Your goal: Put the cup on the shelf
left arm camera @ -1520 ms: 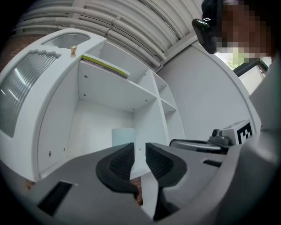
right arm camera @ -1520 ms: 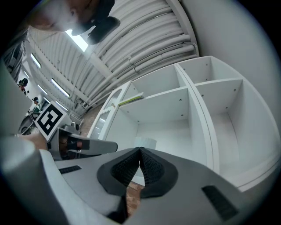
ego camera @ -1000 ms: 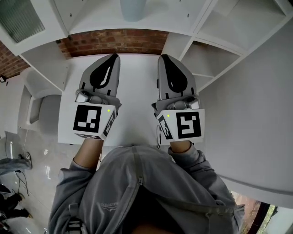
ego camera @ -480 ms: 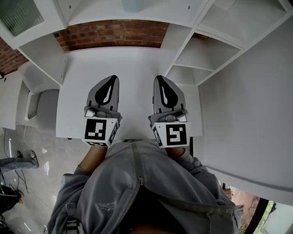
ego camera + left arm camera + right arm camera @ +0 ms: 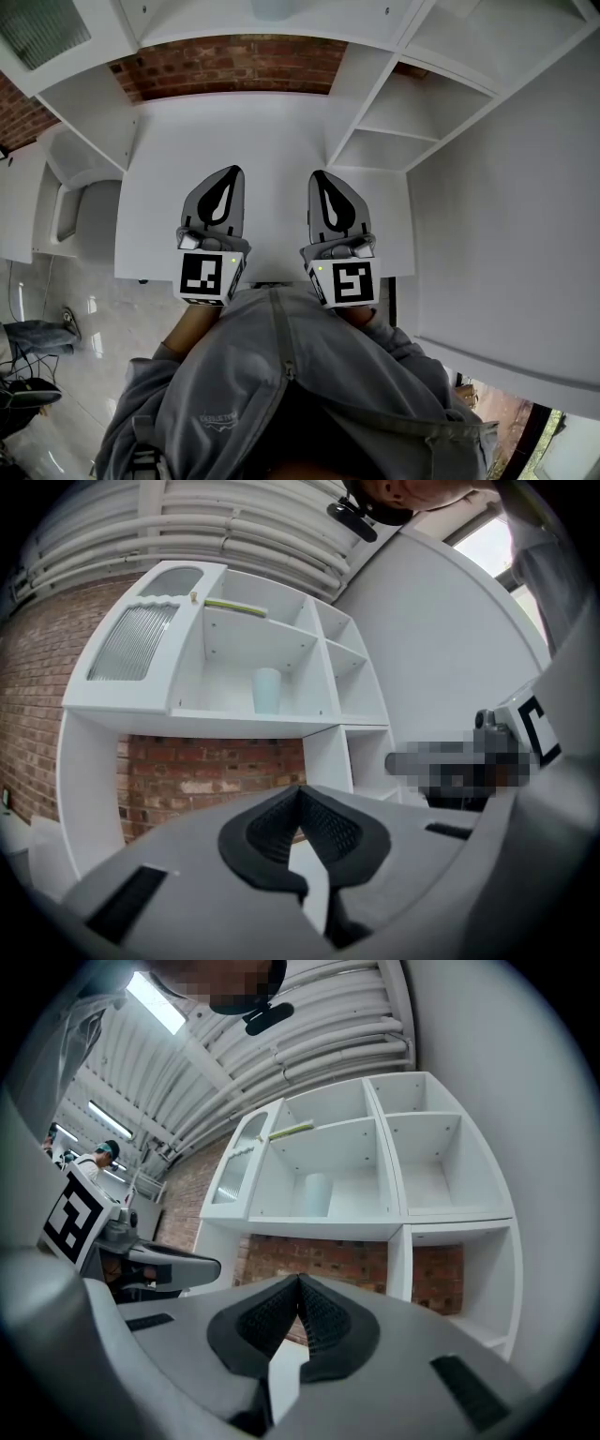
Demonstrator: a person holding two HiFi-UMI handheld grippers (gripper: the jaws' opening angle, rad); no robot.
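The left tool (image 5: pixel 232 172) and the right tool (image 5: pixel 314 175) are each clenched tight, jaws together, holding nothing.

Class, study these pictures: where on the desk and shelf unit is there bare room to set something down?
Bare: the desk top between the brick wall and the left gripper and right gripper; the compartments right of the cup; the shelf board left of the cup. Crowded: only the desk's near edge, at the grippers.
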